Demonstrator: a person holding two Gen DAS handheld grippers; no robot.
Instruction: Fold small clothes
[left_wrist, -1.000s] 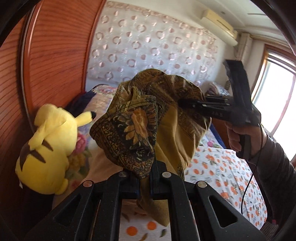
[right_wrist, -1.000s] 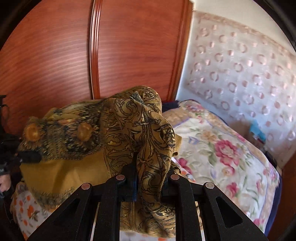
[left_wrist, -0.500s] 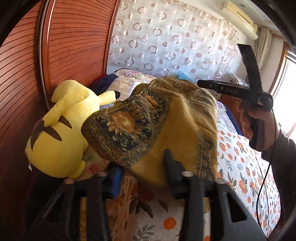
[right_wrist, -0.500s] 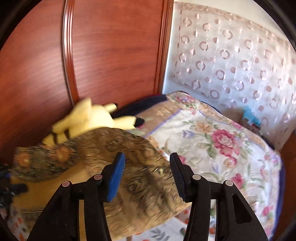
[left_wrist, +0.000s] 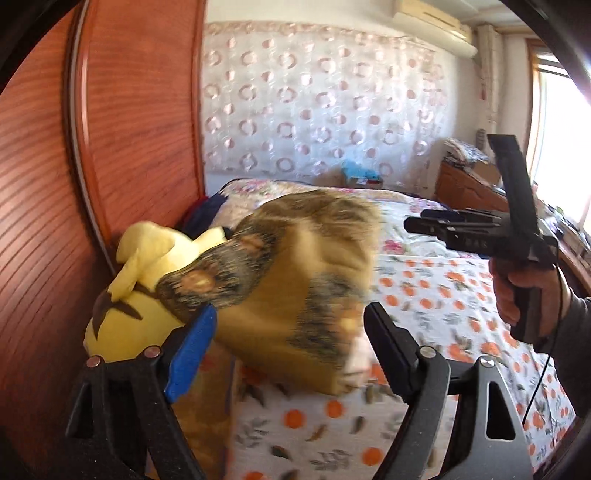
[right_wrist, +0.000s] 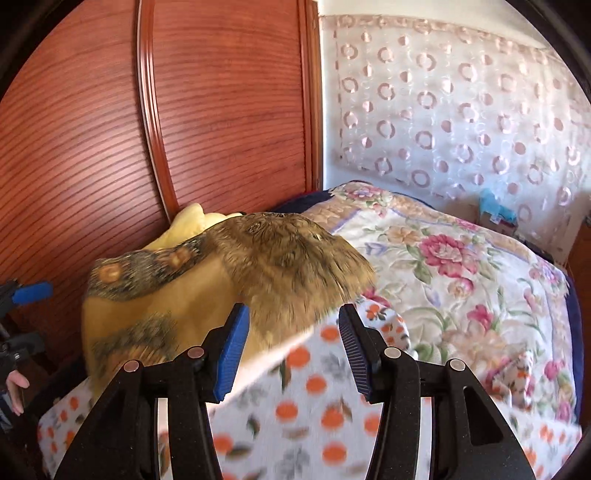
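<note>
A mustard-yellow cloth with dark patterned borders drops, motion-blurred, onto the orange-print sheet beside the yellow plush toy. My left gripper has its jaws opening; the cloth hangs loose between and just beyond them, and neither pad presses on it. My right gripper is open, with the cloth just ahead of its fingertips and untouched. In the left wrist view the right gripper hovers to the right of the cloth, held by a hand in a grey sleeve.
A yellow plush toy leans on the reddish wooden headboard, half under the cloth. A floral quilt covers the far side of the bed. A wooden nightstand and a bright window stand at the right.
Both grippers were shut on the bunched cloth and holding it up; both have opened and let it go. The cloth has dropped toward the bed beside the plush toy.
</note>
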